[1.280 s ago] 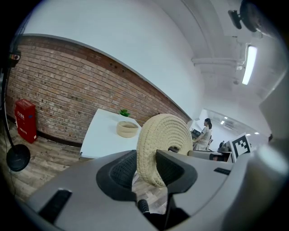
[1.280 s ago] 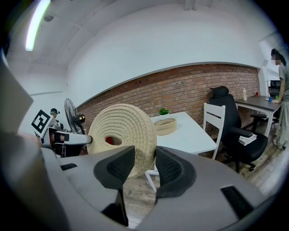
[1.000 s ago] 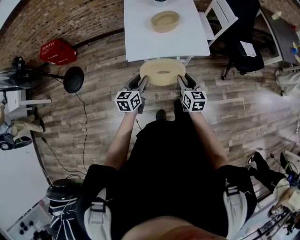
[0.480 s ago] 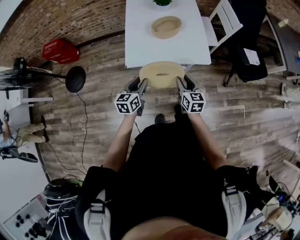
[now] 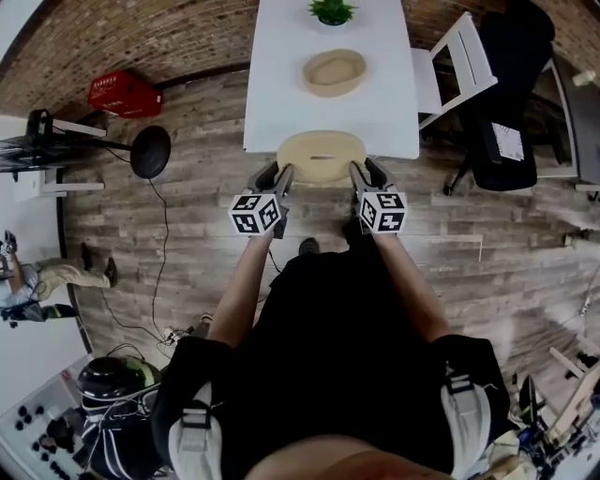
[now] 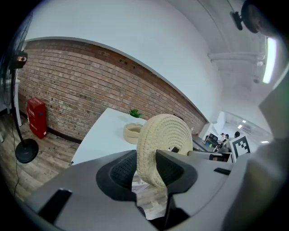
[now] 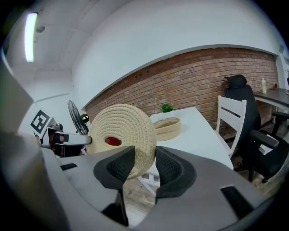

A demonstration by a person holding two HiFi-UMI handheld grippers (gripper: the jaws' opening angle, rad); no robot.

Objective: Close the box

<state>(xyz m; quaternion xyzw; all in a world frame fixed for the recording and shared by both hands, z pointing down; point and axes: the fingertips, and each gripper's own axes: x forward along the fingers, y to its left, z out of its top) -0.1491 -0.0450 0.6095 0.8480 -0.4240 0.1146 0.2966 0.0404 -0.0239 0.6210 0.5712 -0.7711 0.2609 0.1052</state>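
Head view, left tool (image 5: 285,175), right tool (image 5: 357,173), each clamped on woven lid (image 5: 321,154)

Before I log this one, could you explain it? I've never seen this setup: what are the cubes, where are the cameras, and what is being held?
There is no robot here. A person stands and holds a hand-held tool in each hand, and the patterned cubes are part of those tools. The top-down picture comes from a camera on the person's head. In it the left tool is on the left and the right tool on the right. The other two pictures come from a camera riding on each tool, looking along its two jaws. Both tools are clamped on opposite edges of a round woven lid, held at the near edge of a white table. On the table are an open woven basket, which the lid seems meant to cover, and a small green plant.
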